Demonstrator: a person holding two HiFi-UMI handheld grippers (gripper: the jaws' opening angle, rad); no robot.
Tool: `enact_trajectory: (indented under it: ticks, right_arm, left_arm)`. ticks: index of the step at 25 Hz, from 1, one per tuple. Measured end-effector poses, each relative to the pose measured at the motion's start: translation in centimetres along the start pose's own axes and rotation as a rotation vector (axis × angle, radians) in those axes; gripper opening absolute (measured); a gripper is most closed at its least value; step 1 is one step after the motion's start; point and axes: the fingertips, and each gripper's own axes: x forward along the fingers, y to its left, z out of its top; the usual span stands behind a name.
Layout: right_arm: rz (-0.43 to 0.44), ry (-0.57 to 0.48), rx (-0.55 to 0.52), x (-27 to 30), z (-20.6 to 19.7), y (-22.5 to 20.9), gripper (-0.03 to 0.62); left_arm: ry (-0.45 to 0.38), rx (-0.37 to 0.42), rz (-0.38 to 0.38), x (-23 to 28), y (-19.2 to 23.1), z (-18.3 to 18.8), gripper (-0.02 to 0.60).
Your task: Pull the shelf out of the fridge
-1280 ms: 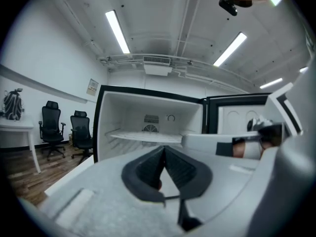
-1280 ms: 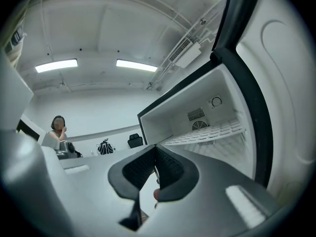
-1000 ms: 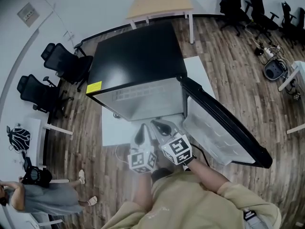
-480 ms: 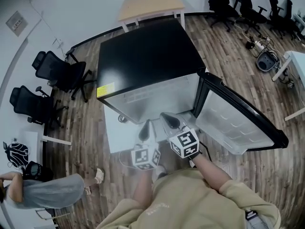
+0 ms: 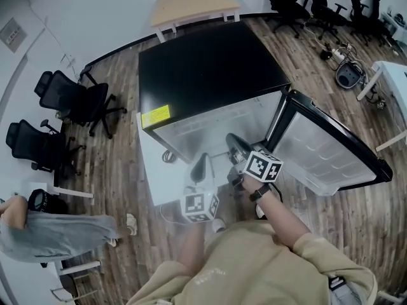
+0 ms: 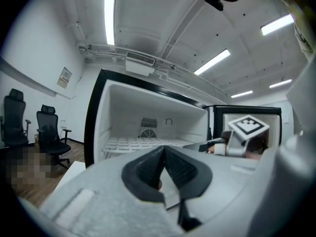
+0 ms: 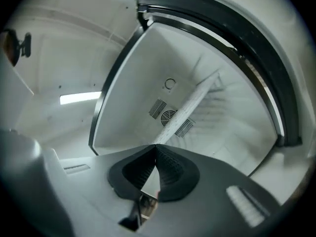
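- One white wire shelf [image 6: 140, 143] is lying flat inside the fridge [image 5: 210, 68], spanning the white compartment from side to side, below the round fan vent [image 6: 148, 132] on the back wall.
- Seen from the right gripper view, the same shelf is running as a pale diagonal bar straight up from the jaw tips toward the vent.
- Right gripper [image 7: 155, 147] is reaching into the fridge's open mouth with its jaws pressed together. The tips are pointing at the shelf's front edge, and they may be touching it, though the view is too poor to say.
- Left gripper [image 6: 163, 149] is hanging just outside the opening, beside the right one and lower. Its jaws are closed with nothing between them.
- The fridge door [image 5: 331, 151] is standing wide open to the right, its white inner liner facing the person.
- A yellow label [image 5: 156, 115] is showing at the front left corner of the black fridge top.
- The fridge is standing on a white mat [image 5: 156, 170] on the wood floor.
- Well apart, black office chairs [image 5: 73, 100] are standing to the left and a wooden table [image 5: 191, 2] is sitting behind the fridge.
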Motion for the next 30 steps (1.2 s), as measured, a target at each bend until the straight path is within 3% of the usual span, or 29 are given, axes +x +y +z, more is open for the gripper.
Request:
enact_trajectory:
  ticks: [4, 9, 12, 18, 30]
  right_arm:
    - [-0.013, -0.073, 0.238, 1.6, 0.7, -1.7, 0.004]
    - [0.057, -0.083, 0.337, 4.0, -0.1, -1.3, 0.008]
    - [0.079, -0.090, 0.400, 4.9, -0.5, -1.5, 0.064]
    - [0.110, -0.067, 0.429, 6.8, -0.6, -1.3, 0.148]
    - [0.123, -0.103, 0.495, 10.0, 1.6, -2.5, 0.161]
  left_arm:
    - [-0.022, -0.012, -0.002, -0.5, 1.0, 1.2, 0.002]
    - [-0.036, -0.036, 0.047, -1.5, 3.4, 1.7, 0.002]
    - [-0.035, -0.036, 0.082, -2.0, 4.6, 1.5, 0.002]
    - [-0.042, -0.037, 0.133, -2.5, 6.2, 1.9, 0.002]
    - [-0.048, -0.064, 0.198, -2.7, 7.9, 2.3, 0.002]
